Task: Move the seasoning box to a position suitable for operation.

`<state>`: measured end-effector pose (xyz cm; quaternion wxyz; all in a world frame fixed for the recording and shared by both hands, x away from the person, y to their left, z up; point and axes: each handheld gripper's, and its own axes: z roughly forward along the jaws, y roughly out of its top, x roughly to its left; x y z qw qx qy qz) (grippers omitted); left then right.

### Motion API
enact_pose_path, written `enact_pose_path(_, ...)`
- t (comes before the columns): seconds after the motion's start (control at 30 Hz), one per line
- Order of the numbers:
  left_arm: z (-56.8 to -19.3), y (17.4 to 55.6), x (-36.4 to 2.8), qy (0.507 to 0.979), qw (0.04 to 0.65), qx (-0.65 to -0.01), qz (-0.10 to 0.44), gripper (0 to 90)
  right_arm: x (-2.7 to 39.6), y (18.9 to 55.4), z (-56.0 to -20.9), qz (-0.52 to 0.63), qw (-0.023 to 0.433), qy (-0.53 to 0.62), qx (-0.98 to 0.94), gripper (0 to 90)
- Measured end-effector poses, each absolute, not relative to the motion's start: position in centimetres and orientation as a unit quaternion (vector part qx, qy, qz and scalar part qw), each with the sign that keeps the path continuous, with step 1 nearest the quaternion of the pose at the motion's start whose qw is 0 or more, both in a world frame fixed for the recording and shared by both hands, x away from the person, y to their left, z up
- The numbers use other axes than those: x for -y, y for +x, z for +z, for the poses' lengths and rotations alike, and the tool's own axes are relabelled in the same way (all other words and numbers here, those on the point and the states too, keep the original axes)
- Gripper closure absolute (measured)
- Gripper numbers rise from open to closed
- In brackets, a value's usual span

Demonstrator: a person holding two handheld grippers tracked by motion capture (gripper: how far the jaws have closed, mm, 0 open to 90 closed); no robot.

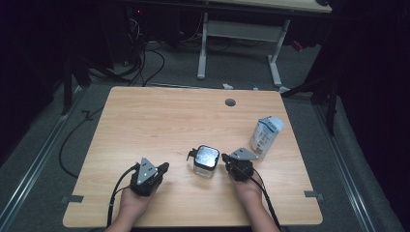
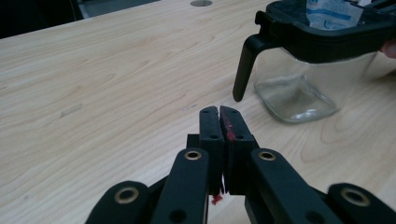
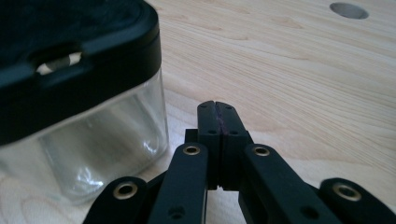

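Note:
A clear square glass jar [image 1: 205,162] with a black lid and a black side latch stands near the table's front middle. My left gripper [image 1: 163,168] lies to its left, shut with nothing between its jaws. My right gripper [image 1: 225,157] sits just right of the jar, also shut and empty. From the left gripper [image 2: 219,112] the jar [image 2: 299,88] rises ahead to the right, its latch hanging down. The right gripper [image 3: 215,106] has the jar [image 3: 88,126] close on its left, apart from the jaws.
A blue-and-white carton [image 1: 265,136] stands at the right of the wooden table [image 1: 159,121]. A round cable hole [image 1: 230,102] lies near the far edge. Beyond the table are cables on the floor and a white desk frame [image 1: 241,34].

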<state>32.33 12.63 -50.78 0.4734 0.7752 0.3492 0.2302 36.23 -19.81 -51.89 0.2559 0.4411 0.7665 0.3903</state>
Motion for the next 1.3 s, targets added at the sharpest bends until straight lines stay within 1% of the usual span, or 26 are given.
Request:
enact_pose_path(0.13,-51.2,31.9,-14.1,0.763,0.49,-0.367,0.206,87.4,18.8,35.8,-51.6,0.39,0.262,0.425,-0.774,89.8)
enact_pose_path(0.2,-51.5,31.9,-14.4,0.759,0.494,-0.372,0.202,86.7,18.8,35.7,-51.6,0.396,0.254,0.426,-0.773,89.7)
enact_pose_path(0.37,-51.4,32.0,-14.4,0.748,0.512,-0.373,0.195,81.4,18.3,35.5,-51.8,0.395,0.25,0.422,-0.777,89.2)
enact_pose_path(0.43,-51.3,31.9,-14.2,0.754,0.508,-0.368,0.197,80.2,18.0,35.4,-51.9,0.397,0.251,0.412,-0.781,85.6)
enact_pose_path(0.5,-51.2,31.8,-14.0,0.754,0.506,-0.367,0.202,78.1,18.0,35.2,-52.0,0.386,0.263,0.405,-0.786,82.9)
enact_pose_path(0.57,-51.0,31.8,-13.7,0.754,0.508,-0.367,0.197,73.6,18.9,34.7,-51.9,0.388,0.264,0.408,-0.783,82.8)
enact_pose_path(0.67,-50.8,31.7,-13.1,0.756,0.506,-0.364,0.203,73.5,20.5,33.4,-51.8,0.385,0.273,0.42,-0.775,80.5)
enact_pose_path(0.73,-50.5,31.7,-12.5,0.756,0.506,-0.363,0.202,71.9,21.5,32.4,-51.9,0.388,0.286,0.427,-0.765,77.0)
enact_pose_path(0.83,-50.0,32.0,-11.5,0.752,0.514,-0.364,0.196,71.9,22.8,31.2,-51.9,0.402,0.3,0.443,-0.743,76.8)
enact_pose_path(0.9,-49.6,32.1,-10.7,0.745,0.521,-0.363,0.206,70.0,23.3,31.1,-51.8,0.39,0.294,0.449,-0.748,79.8)
enact_pose_path(0.97,-49.1,32.3,-10.0,0.743,0.523,-0.363,0.207,70.3,24.3,30.8,-51.6,0.406,0.284,0.456,-0.739,82.3)
enact_pose_path(1.07,-48.4,32.7,-8.7,0.745,0.521,-0.355,0.22,69.4,25.2,30.7,-51.6,0.413,0.272,0.454,-0.741,82.3)
enact_pose_path(1.13,-47.9,33.1,-7.9,0.746,0.513,-0.357,0.229,64.5,25.4,30.7,-51.7,0.415,0.269,0.454,-0.741,81.1)
enact_pose_path(1.17,-47.7,33.3,-7.6,0.748,0.512,-0.355,0.231,64.6,25.5,30.7,-51.7,0.418,0.269,0.452,-0.741,80.7)
enact_pose_path(1.23,-47.4,33.9,-7.1,0.752,0.507,-0.349,0.236,69.5,25.5,30.7,-51.7,0.423,0.265,0.449,-0.741,79.1)
enact_pose_path(1.3,-47.2,34.4,-6.7,0.757,0.506,-0.348,0.226,71.7,25.5,30.7,-51.7,0.425,0.262,0.445,-0.744,78.5)
